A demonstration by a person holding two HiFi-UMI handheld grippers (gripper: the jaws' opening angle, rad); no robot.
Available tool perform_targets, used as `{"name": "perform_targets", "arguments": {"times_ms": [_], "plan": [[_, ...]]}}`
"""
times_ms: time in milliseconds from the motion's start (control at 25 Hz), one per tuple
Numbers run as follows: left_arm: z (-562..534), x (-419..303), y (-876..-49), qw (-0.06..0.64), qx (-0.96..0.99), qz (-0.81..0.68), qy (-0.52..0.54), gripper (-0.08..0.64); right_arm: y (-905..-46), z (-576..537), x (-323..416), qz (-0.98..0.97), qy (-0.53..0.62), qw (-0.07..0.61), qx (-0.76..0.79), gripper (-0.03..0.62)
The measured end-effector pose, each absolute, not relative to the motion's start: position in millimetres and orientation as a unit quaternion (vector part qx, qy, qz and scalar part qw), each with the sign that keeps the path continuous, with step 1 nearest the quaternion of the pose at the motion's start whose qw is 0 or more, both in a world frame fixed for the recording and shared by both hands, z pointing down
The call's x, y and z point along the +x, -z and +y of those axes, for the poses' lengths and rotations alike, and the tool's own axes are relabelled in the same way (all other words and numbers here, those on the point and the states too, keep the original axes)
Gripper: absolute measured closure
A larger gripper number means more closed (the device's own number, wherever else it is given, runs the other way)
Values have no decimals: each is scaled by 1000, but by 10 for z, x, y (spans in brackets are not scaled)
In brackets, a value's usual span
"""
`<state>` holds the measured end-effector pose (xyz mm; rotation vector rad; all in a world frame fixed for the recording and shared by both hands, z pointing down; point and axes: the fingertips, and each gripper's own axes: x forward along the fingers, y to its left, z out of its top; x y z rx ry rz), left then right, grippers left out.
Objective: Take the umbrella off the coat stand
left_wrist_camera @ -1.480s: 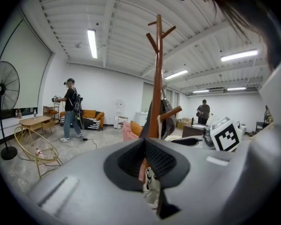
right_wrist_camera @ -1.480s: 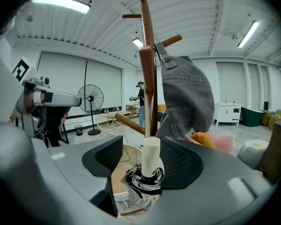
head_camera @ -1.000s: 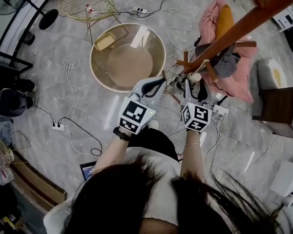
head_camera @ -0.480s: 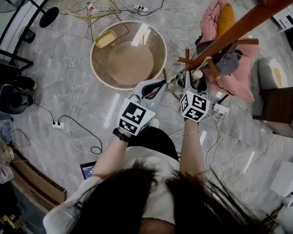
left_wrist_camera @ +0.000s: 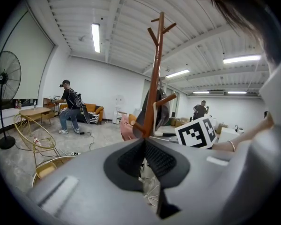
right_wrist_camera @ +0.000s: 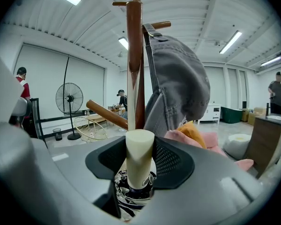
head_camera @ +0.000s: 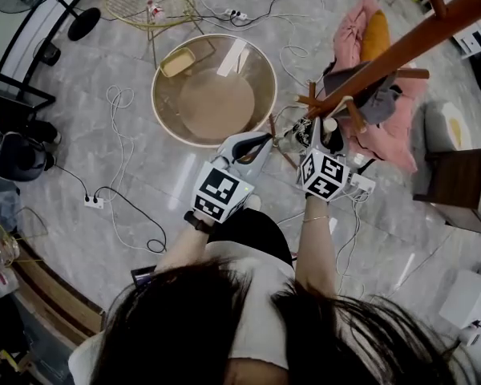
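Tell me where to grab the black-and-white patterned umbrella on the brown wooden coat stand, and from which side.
Grip its cream cylindrical handle, coming level from the person's side: it stands upright and round above the bunched fabric. The right gripper has just been closing its jaws on it.

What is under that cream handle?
Black-and-white patterned umbrella cloth, bunched below the handle. The right claw, whose jaws have just been closing around the handle, covers the rest.

Large open studio-type hall. Ribbed white ceiling (left_wrist_camera: 131, 13), strip lights (left_wrist_camera: 95, 37) above left gripper (left_wrist_camera: 144, 142); fan (left_wrist_camera: 4, 78) far to its left, sofa (left_wrist_camera: 94, 111) ahead; cables (head_camera: 117, 103), power strip (head_camera: 90, 202) on stone floor (head_camera: 64, 159) below.
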<state>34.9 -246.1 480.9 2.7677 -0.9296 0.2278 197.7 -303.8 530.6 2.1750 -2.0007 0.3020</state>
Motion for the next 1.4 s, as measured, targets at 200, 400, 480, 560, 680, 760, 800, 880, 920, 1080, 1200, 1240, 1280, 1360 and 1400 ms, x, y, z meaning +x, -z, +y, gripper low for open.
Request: {"name": "perform_targets", "arguments": {"times_ms": [200,400,480,560,680,760,800,880,920,1080,1200,1240,1280,1360,1400], "plan": [[-2434,315,-4828,107,939,-317,-77,502,-5309,-3002,1955,-670,-102,85,730,430],[-2456,308,-4801,106,939,-320,-75,502,-5272,-2947,1945,-670,-96,86,731,431],[-2472,308,-4796,107,938,-322,-73,502,-5267,-2906,1960,-668,-94,84,733,431],[-2498,298,-4803,105,937,-326,-72,502,-5249,-2868,1977,-667,-93,82,734,431],[-2521,292,-4785,104,936,-329,-68,502,-5209,-2807,1987,-669,-92,79,733,431],[-2521,301,-4773,106,936,-329,-65,502,-5184,-2757,1993,-670,-93,76,733,431],[-2520,314,-4768,106,937,-328,-63,502,-5169,-2729,2000,-670,-93,75,732,431],[-2518,352,-4753,106,938,-325,-61,502,-5129,-2676,2016,-672,-90,73,732,431],[-2518,372,-4741,105,939,-323,-59,502,-5103,-2651,2022,-673,-88,72,731,431],[-2513,453,-4662,99,942,-316,-52,502,-4948,-2544,2038,-677,-78,66,729,431],[-2488,532,-4608,94,945,-309,-50,502,-4837,-2434,2079,-678,-74,58,729,431],[-2483,555,-4587,91,946,-307,-48,502,-4799,-2396,2096,-678,-73,55,729,431],[-2478,575,-4566,89,947,-306,-47,502,-4761,-2357,2112,-678,-72,52,729,431],[-2470,614,-4520,85,948,-303,-44,502,-4684,-2283,2141,-679,-68,47,730,431],[-2467,636,-4493,82,949,-301,-43,502,-4642,-2249,2154,-679,-66,44,730,431]]}}
